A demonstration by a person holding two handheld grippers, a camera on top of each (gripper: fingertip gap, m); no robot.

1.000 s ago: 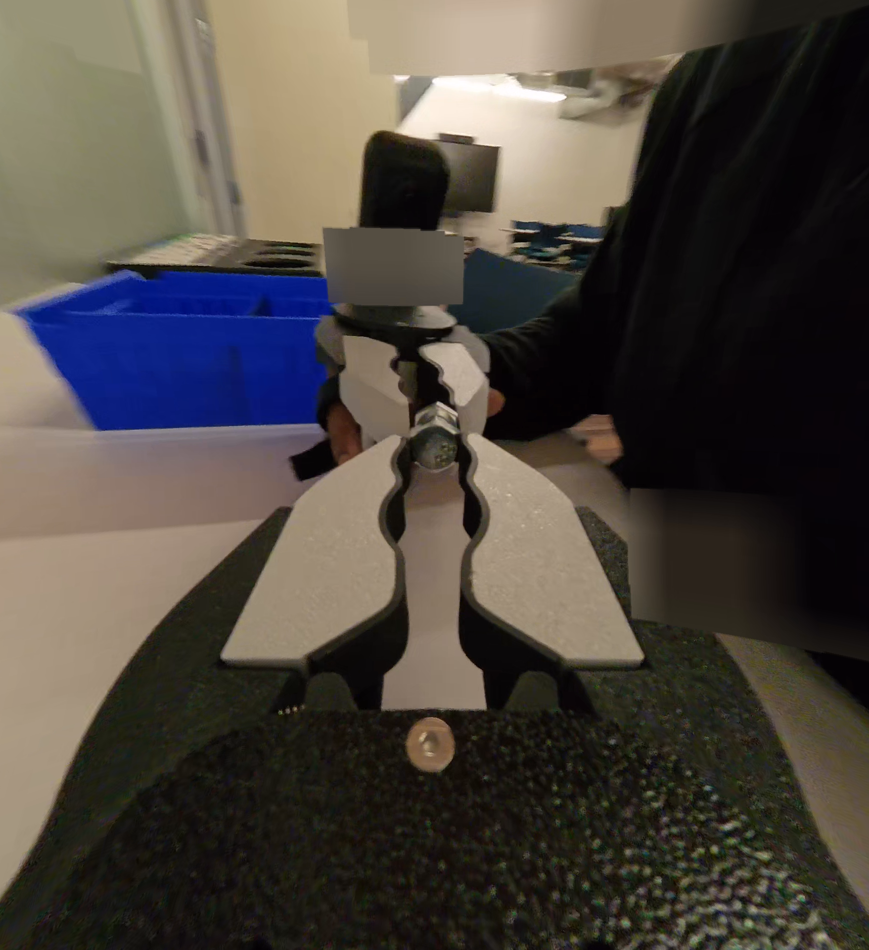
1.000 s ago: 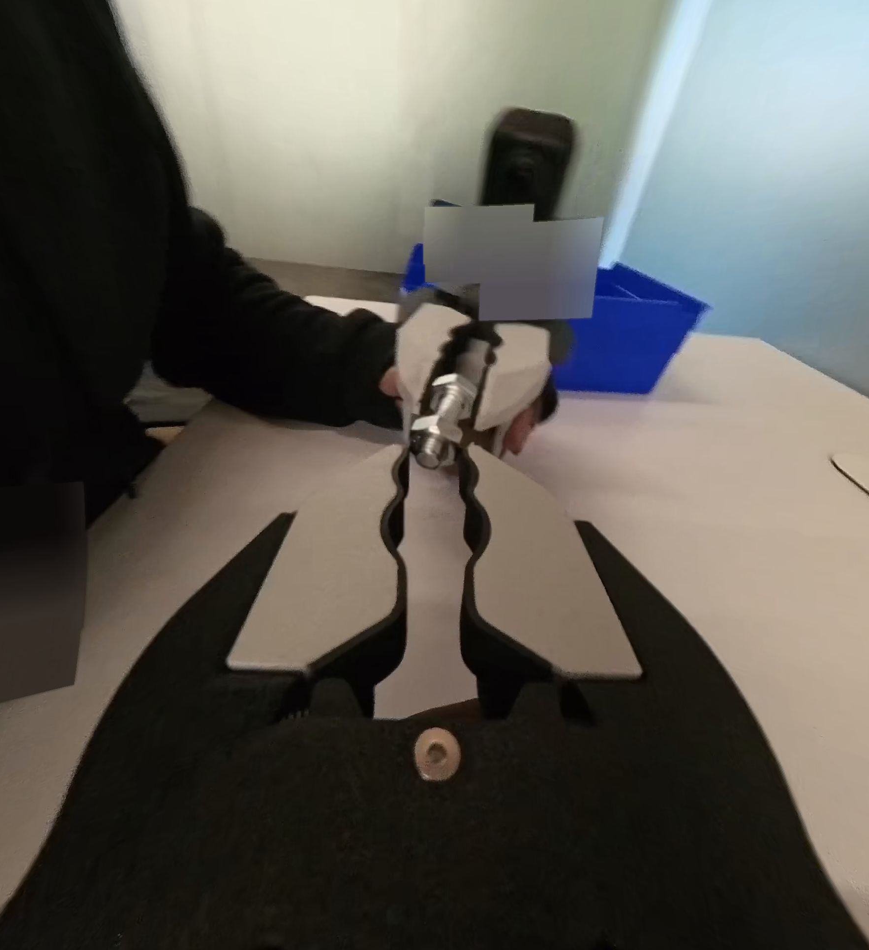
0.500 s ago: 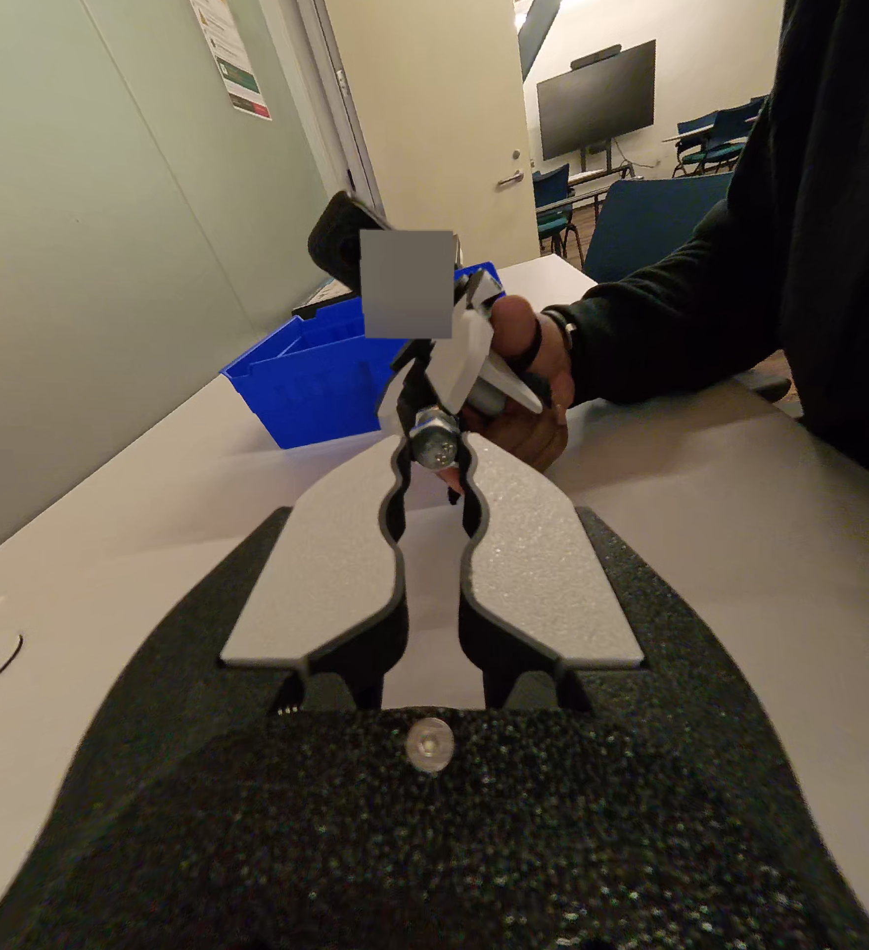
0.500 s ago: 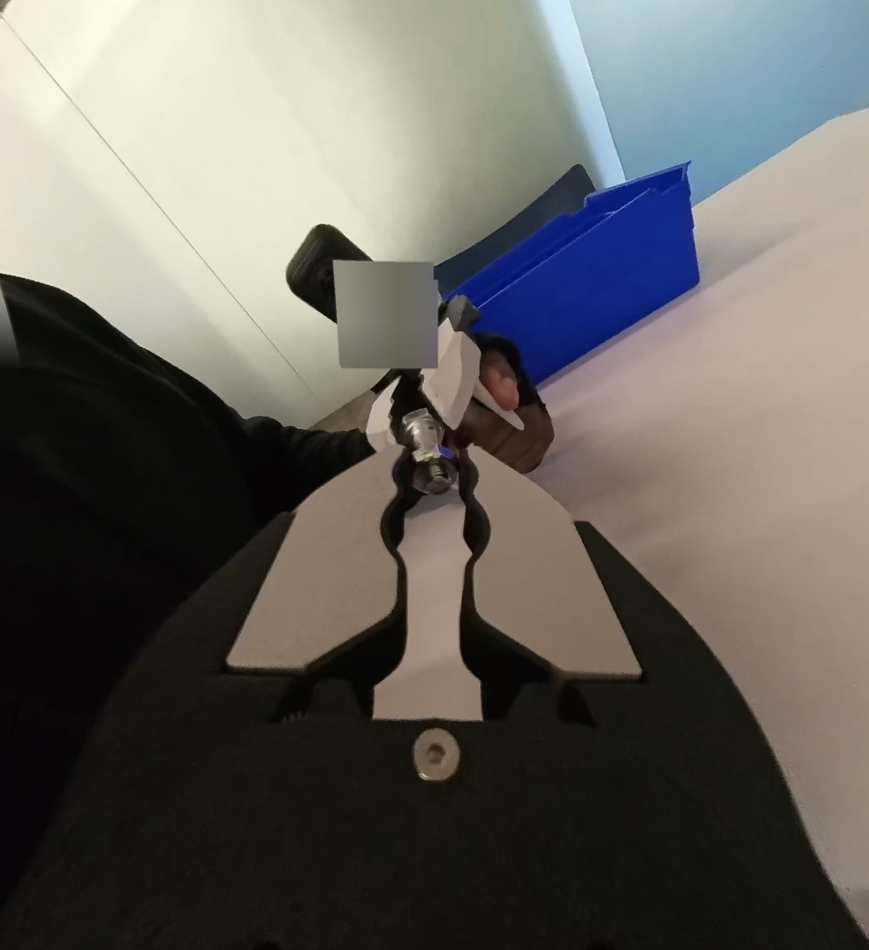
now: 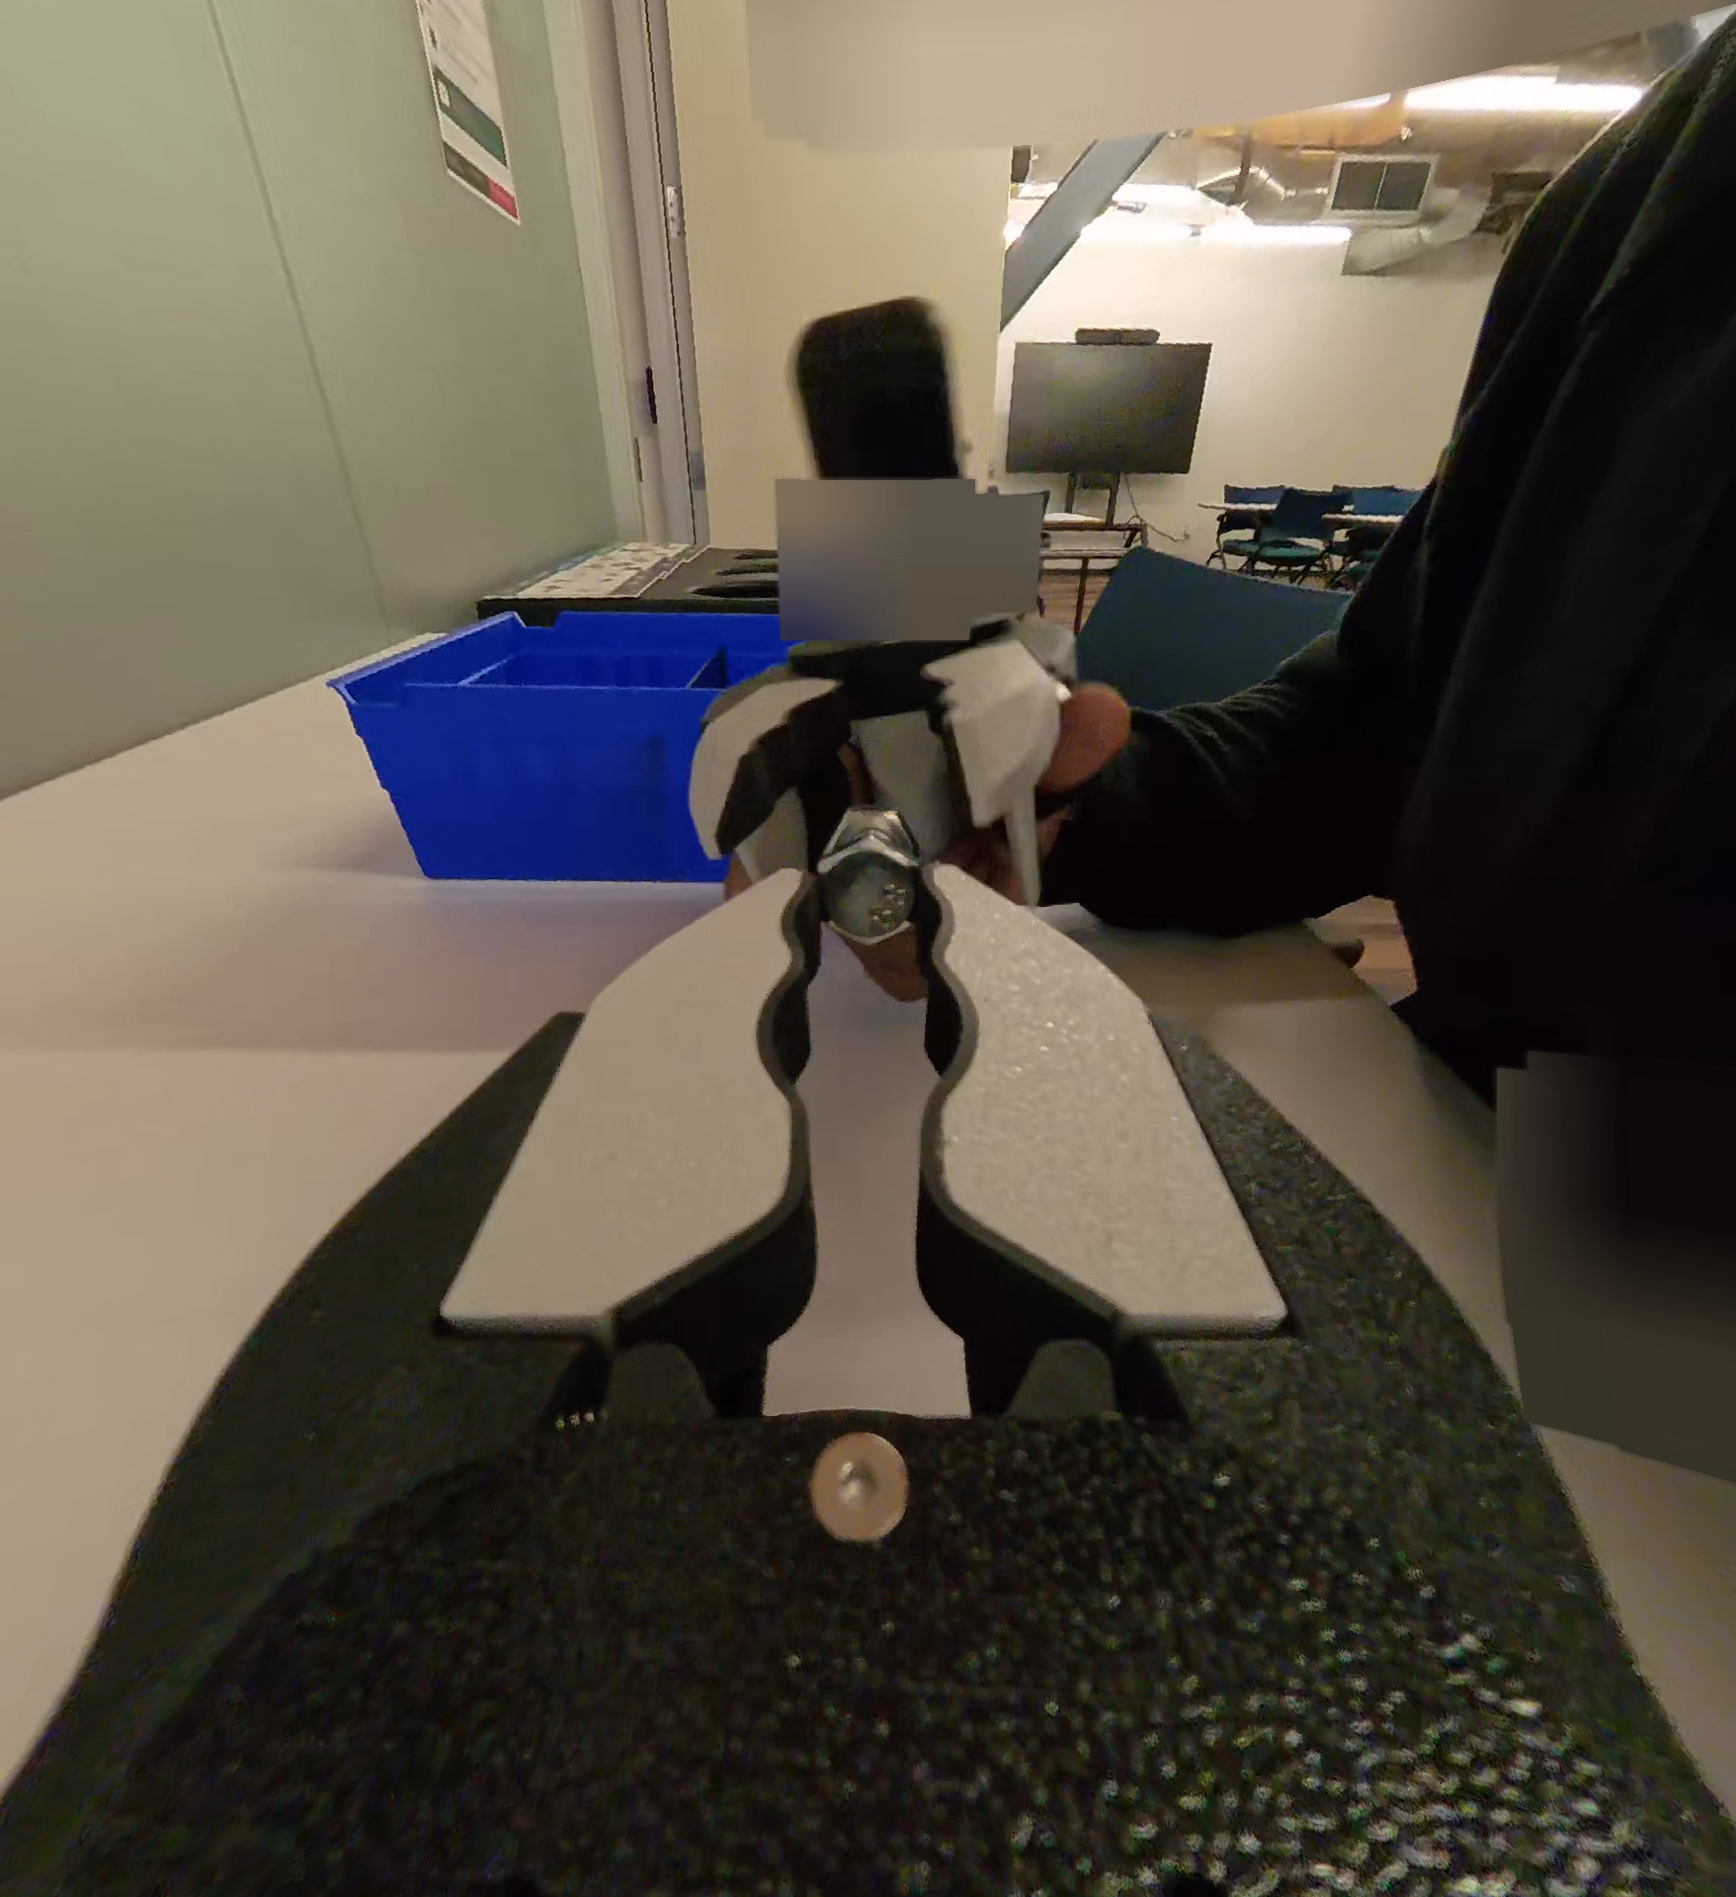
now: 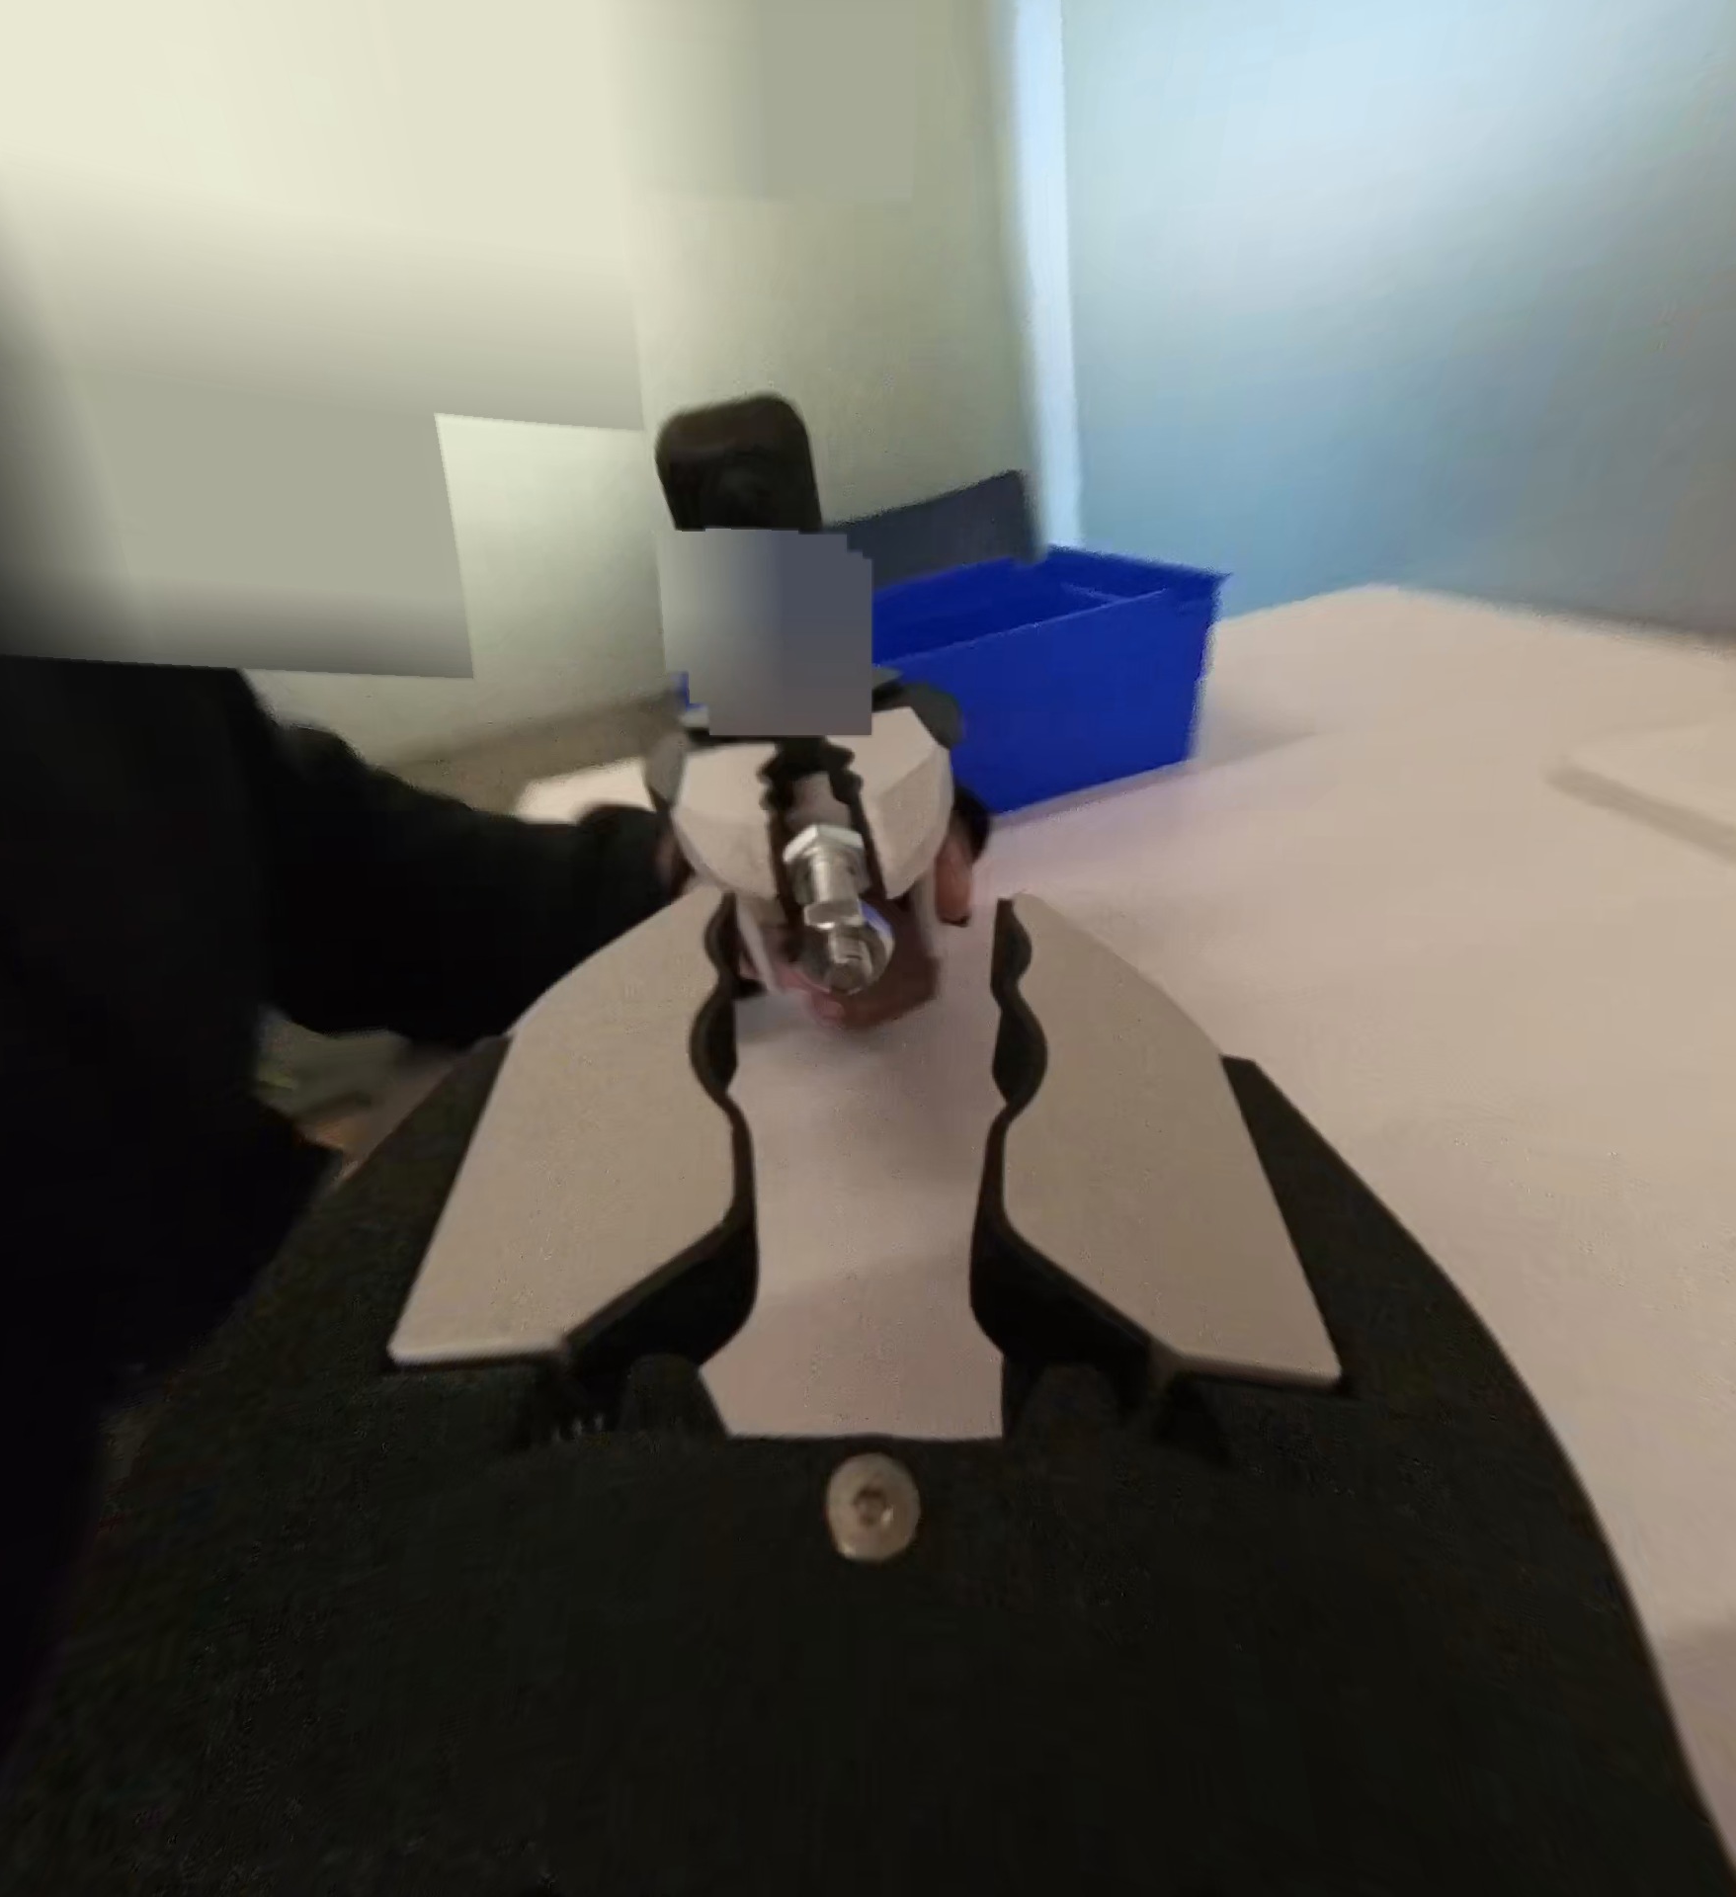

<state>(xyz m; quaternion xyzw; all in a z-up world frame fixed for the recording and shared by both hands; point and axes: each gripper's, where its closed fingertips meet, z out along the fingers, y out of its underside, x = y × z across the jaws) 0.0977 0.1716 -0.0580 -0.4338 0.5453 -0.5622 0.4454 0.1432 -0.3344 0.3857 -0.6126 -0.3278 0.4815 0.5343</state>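
No legible text anywhere.

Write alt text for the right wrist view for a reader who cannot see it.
The right gripper stands open, its pads clear of a silver bolt with a nut near its tip. The left gripper facing it grips the bolt's head. Behind them a blue bin sits on the white table.
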